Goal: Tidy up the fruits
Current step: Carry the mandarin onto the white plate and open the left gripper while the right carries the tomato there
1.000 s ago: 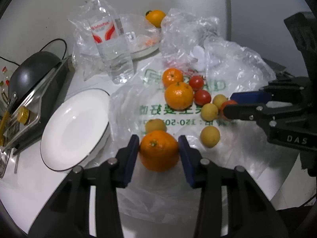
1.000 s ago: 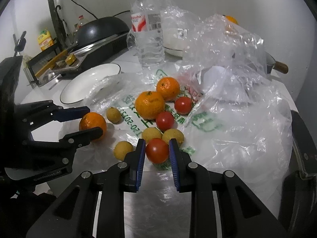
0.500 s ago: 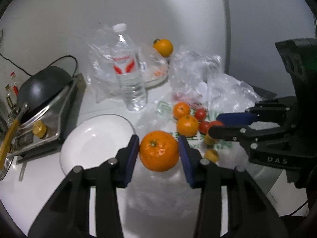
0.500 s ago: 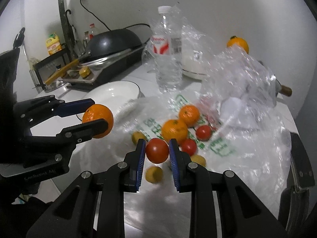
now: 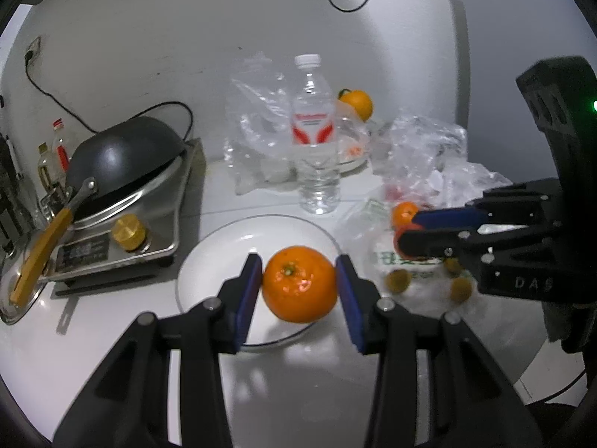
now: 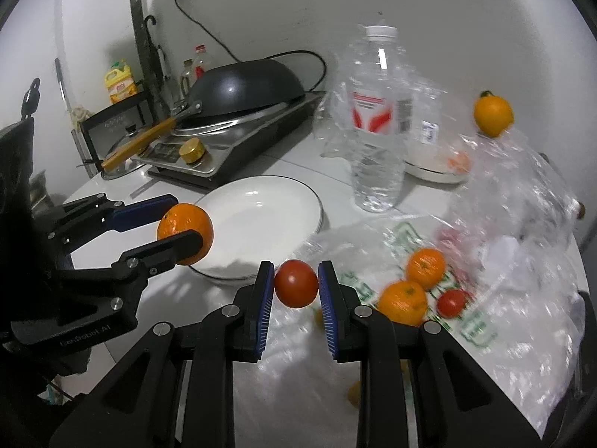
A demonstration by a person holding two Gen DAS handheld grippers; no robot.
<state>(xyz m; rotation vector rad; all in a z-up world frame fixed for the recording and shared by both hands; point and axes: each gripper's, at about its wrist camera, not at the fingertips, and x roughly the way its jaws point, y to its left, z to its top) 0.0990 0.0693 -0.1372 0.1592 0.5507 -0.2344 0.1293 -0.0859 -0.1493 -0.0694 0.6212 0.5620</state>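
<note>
I am clenching my left claw (image 5: 299,286) on an orange (image 5: 299,283), holding it above the near part of the white plate (image 5: 224,246), which lies directly below and ahead. My right claw (image 6: 296,286) is gripping a tomato (image 6: 296,283), hanging short of the plate's rim, to its right. So the left is nearer; I judge the orange goes down first.

"DAS" reads in pale letters on the black body of the right gripper (image 5: 406,229), right of the white plate (image 5: 209,261). Green print runs across the plastic bag (image 6: 474,321) right of the plate, too blurred to read. The water bottle (image 6: 377,119) behind the plate wears a red-and-white label, lettering illegible.
</note>
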